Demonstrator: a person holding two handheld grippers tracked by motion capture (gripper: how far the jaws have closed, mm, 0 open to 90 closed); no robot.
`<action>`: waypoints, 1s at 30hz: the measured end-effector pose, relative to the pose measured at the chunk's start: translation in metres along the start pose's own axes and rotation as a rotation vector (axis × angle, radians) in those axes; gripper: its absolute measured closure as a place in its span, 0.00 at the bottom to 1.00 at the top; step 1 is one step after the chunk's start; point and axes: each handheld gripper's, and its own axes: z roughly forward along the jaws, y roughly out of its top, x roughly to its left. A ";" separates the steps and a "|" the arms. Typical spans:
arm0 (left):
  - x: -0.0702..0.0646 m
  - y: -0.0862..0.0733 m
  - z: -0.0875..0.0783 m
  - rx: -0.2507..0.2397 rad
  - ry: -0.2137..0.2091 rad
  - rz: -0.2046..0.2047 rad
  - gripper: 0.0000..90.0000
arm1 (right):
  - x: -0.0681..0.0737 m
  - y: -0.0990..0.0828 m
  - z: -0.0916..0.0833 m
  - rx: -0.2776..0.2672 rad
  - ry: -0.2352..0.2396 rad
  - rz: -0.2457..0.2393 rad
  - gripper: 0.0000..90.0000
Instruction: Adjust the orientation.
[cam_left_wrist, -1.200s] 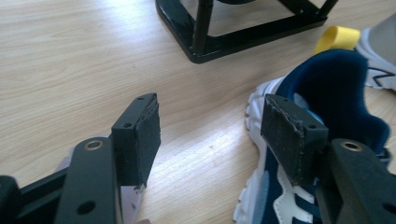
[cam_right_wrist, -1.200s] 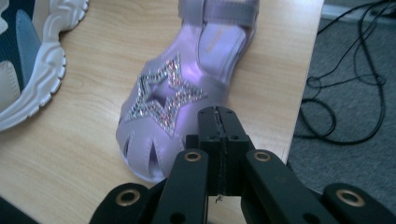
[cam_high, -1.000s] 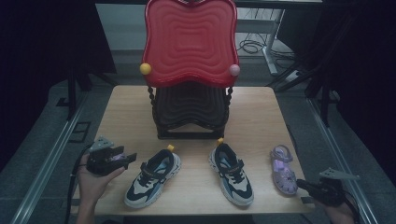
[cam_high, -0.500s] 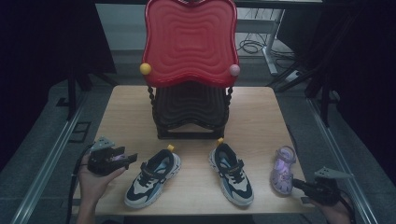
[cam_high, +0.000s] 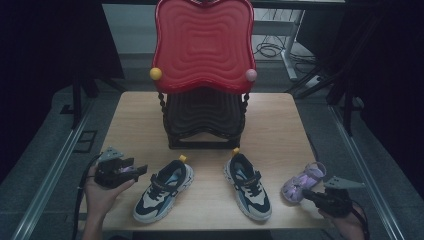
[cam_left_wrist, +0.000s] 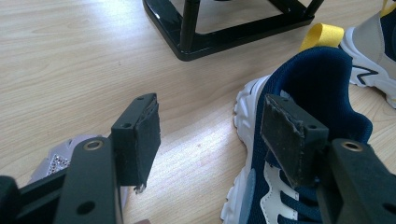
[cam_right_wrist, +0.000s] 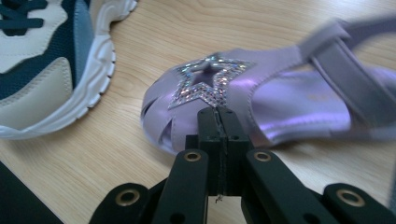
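Right claw (cam_right_wrist: 218, 140): fully closed, holding nothing, apparently touching the purple sandal (cam_right_wrist: 261, 100) toe. Left claw (cam_left_wrist: 210, 135): wide. Risk: pushing skids the sandal off the desk (cam_high: 280, 125).

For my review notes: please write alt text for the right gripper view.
The right gripper, fingers shut with nothing between them, points at the toe of a purple sandal with a glitter star. A sneaker lies at upper left on the wooden table.

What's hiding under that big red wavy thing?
Under the red wavy top sit dark wavy tiers in a black frame on the table. The top covers whatever lies on the highest tier.
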 end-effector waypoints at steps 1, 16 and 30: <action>0.000 0.000 0.000 0.000 0.000 0.000 0.42 | 0.002 0.002 0.002 0.000 0.006 -0.007 1.00; 0.001 -0.001 0.002 0.008 0.003 -0.001 0.42 | 0.027 0.018 0.025 -0.016 -0.060 -0.042 0.99; -0.002 -0.001 0.005 0.014 0.000 0.007 0.42 | 0.038 0.026 0.040 -0.039 -0.137 0.000 0.99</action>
